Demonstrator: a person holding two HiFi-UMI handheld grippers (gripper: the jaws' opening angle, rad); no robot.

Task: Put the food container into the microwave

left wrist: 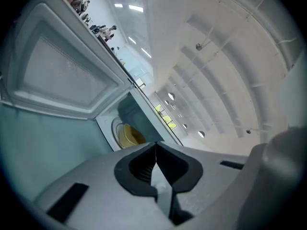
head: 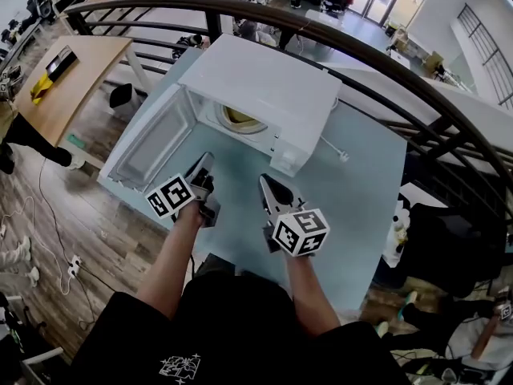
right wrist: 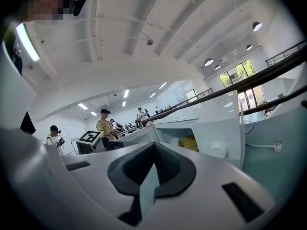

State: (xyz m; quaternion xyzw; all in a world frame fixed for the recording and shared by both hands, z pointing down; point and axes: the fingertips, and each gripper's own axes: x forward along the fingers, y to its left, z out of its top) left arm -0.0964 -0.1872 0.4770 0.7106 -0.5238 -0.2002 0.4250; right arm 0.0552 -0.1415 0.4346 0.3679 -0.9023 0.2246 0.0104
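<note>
Container's in, door wide open, both grippers empty!

The yellow food container (head: 239, 120) sits inside the microwave (head: 272, 74), on the turntable in the cavity, at 12 o'clock from the two grippers. The door (head: 151, 144) hangs open toward 8 o'clock of the cavity. The left gripper (head: 205, 167) hovers just off the door's free edge with its jaws pressed together on nothing. The right gripper (head: 268, 185) is at its 3 o'clock, its jaws also together and empty, over the pale blue table (head: 365, 191). By my read the placing is done and closing is the step left. That calls for a sideways push on the door from 9 o'clock, swinging it to 12.
</note>
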